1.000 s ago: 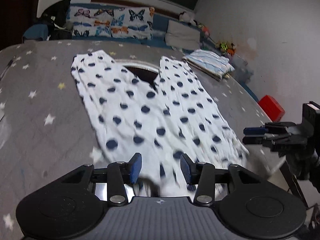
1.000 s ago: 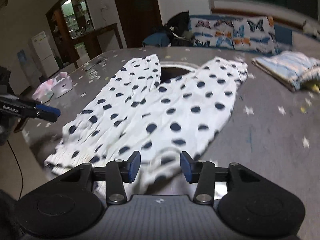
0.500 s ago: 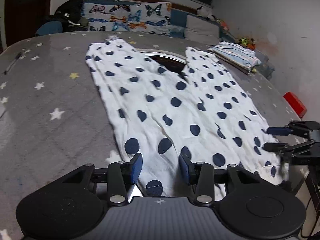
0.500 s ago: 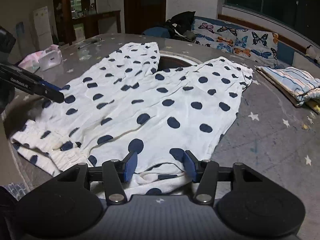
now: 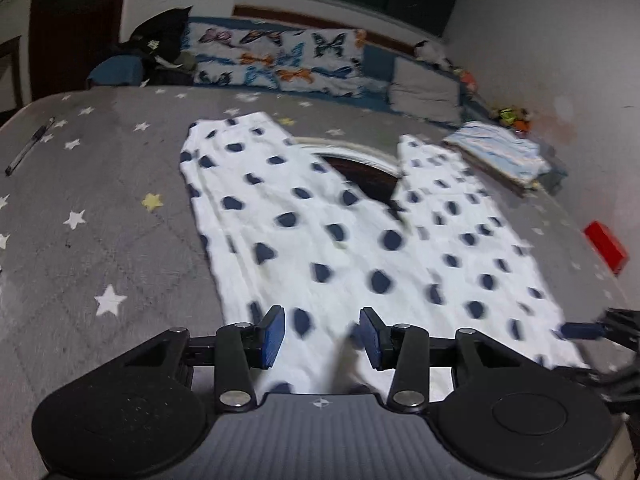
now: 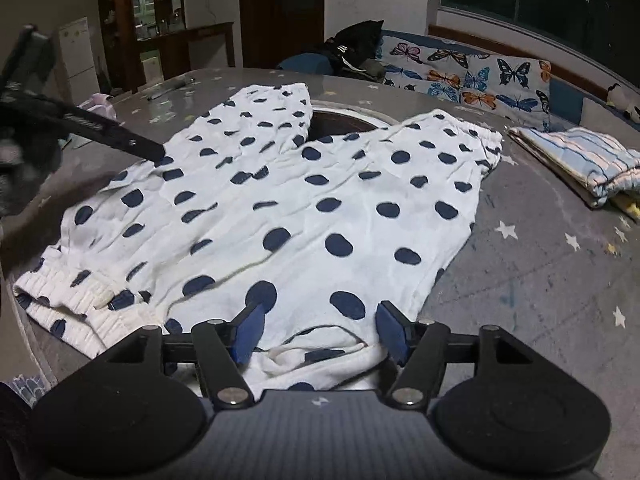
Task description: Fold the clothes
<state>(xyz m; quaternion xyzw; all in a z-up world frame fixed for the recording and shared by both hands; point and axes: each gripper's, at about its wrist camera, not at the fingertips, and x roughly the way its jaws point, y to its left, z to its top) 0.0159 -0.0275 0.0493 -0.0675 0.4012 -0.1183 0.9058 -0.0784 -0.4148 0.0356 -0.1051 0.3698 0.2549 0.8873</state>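
White trousers with dark blue dots (image 5: 340, 240) lie flat on the grey star-print table cover (image 5: 100, 220), legs pointing away and the waistband toward me. My left gripper (image 5: 322, 334) hovers open over the near edge of the cloth, pads apart and nothing pinched. In the right wrist view the trousers (image 6: 300, 208) fill the middle. My right gripper (image 6: 322, 328) sits low at the waistband with its jaws opening; a slack fold of cloth lies between the pads without being pressed. One finger of the left gripper (image 6: 120, 140) reaches in over the far side.
A folded striped cloth (image 6: 580, 160) lies on the table at the right. A round dark hole (image 5: 368, 176) shows between the trouser legs. Butterfly-print cushions (image 5: 280, 60) line the bench behind. A red box (image 5: 606, 242) sits off the table's right edge, and a pen (image 5: 28, 146) lies at far left.
The trousers have settled flat on the table. My right gripper's jaws have widened, leaving the waistband slack between them. My left gripper has shifted along the near edge, still moving.
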